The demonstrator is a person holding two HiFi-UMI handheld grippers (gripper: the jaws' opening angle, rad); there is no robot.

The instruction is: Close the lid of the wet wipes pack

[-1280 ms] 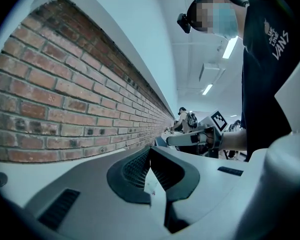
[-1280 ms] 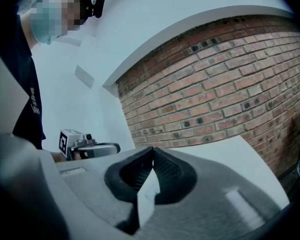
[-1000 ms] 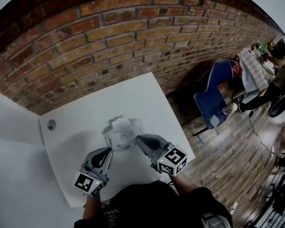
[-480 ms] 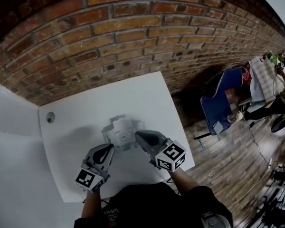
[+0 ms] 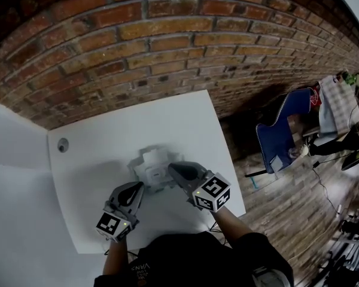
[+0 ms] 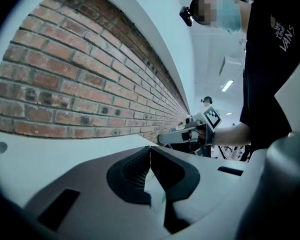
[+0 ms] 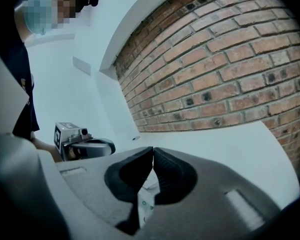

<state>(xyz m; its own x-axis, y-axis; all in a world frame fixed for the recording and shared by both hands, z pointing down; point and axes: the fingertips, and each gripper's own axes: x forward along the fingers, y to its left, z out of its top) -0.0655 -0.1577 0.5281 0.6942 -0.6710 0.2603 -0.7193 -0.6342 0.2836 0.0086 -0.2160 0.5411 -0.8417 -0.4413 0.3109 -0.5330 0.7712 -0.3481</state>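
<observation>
The wet wipes pack (image 5: 152,172) is set on the white table (image 5: 102,142) close before the left gripper (image 5: 139,188) and right gripper (image 5: 172,168), both pinched together and empty, and its lid (image 5: 154,156), seemingly raised, is best pressed flat with the closed tips.

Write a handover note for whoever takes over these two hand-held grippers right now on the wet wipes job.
Left hand-held gripper: shut, empty, beside the wet wipes pack, at its near-left corner.
Right hand-held gripper: shut, empty, tip at the pack's right edge; contact unclear.
Pack lies on the white table.
Done: nothing yet; lid appears raised, hard to confirm.
Left: press the lid shut.
</observation>
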